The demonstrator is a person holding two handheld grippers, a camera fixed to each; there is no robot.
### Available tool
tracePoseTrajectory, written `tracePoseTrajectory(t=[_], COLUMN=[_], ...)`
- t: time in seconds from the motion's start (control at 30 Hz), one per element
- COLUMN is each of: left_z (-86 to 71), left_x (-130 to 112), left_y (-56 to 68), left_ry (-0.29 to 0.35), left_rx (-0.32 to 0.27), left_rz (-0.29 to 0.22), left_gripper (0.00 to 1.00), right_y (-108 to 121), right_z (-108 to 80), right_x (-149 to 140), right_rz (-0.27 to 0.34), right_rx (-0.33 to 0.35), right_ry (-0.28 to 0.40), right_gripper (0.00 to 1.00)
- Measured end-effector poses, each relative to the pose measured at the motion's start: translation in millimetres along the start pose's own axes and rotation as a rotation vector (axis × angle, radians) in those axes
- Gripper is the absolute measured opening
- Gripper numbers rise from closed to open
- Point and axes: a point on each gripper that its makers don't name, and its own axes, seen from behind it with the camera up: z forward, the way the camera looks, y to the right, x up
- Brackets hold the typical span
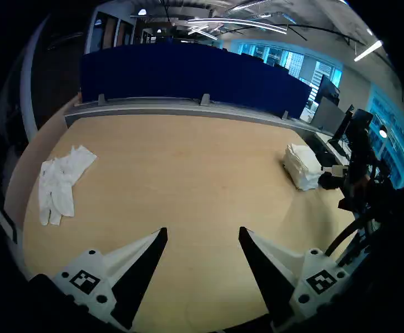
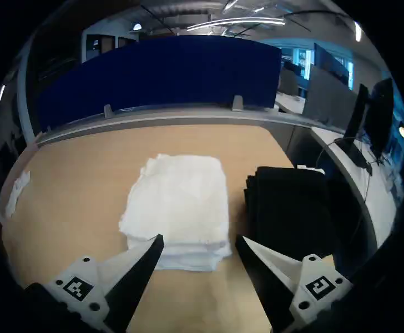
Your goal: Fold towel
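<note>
I am holding my right gripper [image 2: 199, 238] spread open and empty just before the stack of folded towels [image 2: 177, 205], which is lying beside a black stack [image 2: 288, 208], seemingly the finished pile. My left gripper [image 1: 202, 230] is also gaping over bare worktop [image 1: 191, 166], facing the crumpled towel [image 1: 63, 183] lying well apart, probably the next to fold.
</note>
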Motion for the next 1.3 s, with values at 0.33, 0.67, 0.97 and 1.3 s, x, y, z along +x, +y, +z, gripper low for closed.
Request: tracePoseTrajectory(t=[0.33, 0.67, 0.97, 1.3], left_z=[-4.2, -6.0, -6.5, -8.5], left_x=[-4, -12, -5, -10], left_y=[-5.7, -12.3, -14.5, -20.2], left_ry=[-0.003, -0.019, -0.010, -0.017], left_rx=[0.016, 0.035, 0.044, 0.079], left_rz=[-0.005, -0.015, -0.029, -0.040], left_gripper=[0.95, 0.95, 0.95, 0.95], right_y=[-29, -31, -29, -27], right_z=[27.4, 45.7, 48.4, 91.1], right_x=[8, -12, 34, 70], right_rz=[-0.031, -0.045, -0.044, -0.062], right_rx=[0.047, 0.043, 0.041, 0.045], right_ry=[-0.010, -0.065, 0.000, -0.002], right_gripper=[1.00, 1.00, 1.00, 1.00])
